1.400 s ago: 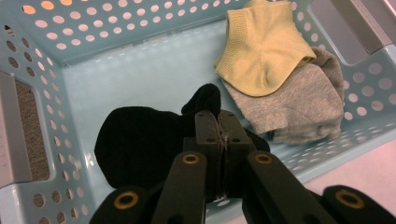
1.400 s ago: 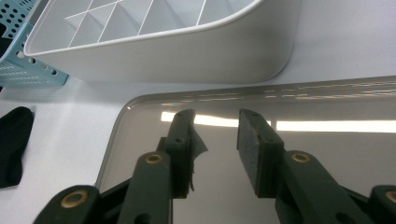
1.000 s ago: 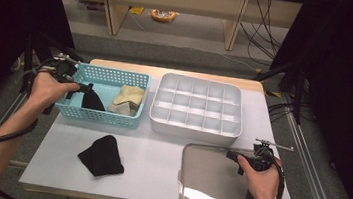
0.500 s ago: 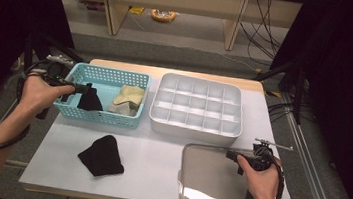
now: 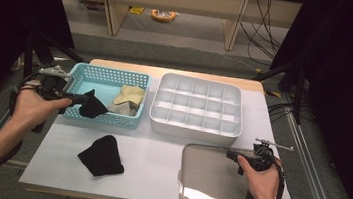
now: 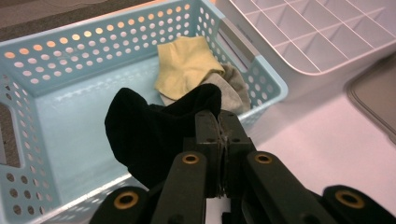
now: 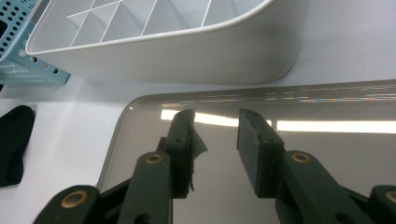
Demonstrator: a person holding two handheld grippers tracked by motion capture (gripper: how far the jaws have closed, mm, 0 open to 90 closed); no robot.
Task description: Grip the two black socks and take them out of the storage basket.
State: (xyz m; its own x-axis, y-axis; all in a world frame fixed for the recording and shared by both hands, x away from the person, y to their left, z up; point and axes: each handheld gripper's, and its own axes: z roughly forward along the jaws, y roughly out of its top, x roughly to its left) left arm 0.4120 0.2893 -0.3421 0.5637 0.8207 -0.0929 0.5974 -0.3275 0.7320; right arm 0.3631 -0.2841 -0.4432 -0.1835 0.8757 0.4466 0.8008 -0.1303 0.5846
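One black sock [image 6: 154,135] is pinched tight in the left claw [image 5: 79,101], hanging over the turquoise perforated plastic basket [image 5: 109,77], so lift clear of its rim, probably toward the bench [image 5: 153,152].

My left gripper [image 6: 223,140] has its jaws pressed together on a black sock [image 6: 154,128], which bunches up at about ten o'clock from the jaw tips and hangs over the near rim of the teal basket [image 6: 56,70]. Inside the basket, at twelve o'clock from the tips, I see a yellow cloth [image 6: 187,67] lying on a grey cloth [image 6: 233,88]. At two o'clock sits the white divided tray [image 6: 322,32], and at three o'clock a grey lid's corner [image 6: 378,100].
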